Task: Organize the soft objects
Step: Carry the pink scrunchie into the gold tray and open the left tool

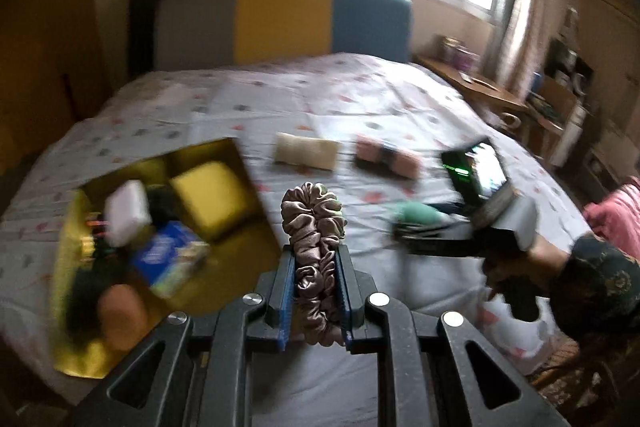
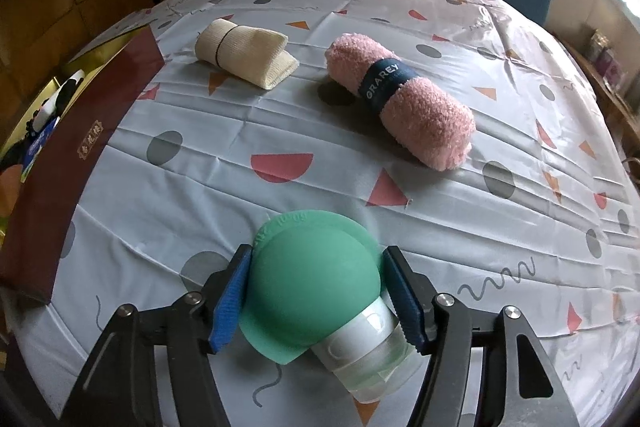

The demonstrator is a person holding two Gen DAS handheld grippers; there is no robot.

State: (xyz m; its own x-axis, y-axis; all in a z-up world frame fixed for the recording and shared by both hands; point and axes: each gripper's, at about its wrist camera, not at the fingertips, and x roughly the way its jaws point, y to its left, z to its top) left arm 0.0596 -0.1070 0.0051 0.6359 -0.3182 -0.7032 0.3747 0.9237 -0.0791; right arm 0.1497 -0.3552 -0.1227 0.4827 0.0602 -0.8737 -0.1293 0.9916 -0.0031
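The left gripper [image 1: 316,287] is clamping a taupe satin scrunchie [image 1: 314,251] between its nearly closed blue pads, and the scrunchie is standing up above the fingertips. To its left, the open gold cardboard box [image 1: 236,163] is holding a yellow sponge block [image 1: 208,193] and other blurred items.

The right gripper [image 2: 320,303] is standing half open around a green silicone dome with a clear cylindrical base [image 2: 316,279]; the left pad is touching the dome's rim, while the right pad is staying just beside it. Farther ahead on the patterned bedsheet [image 2: 280,115], a rolled pink fluffy towel with a dark band [image 2: 404,99] and a rolled cream knit cloth [image 2: 244,53] are lying well apart from both grippers.
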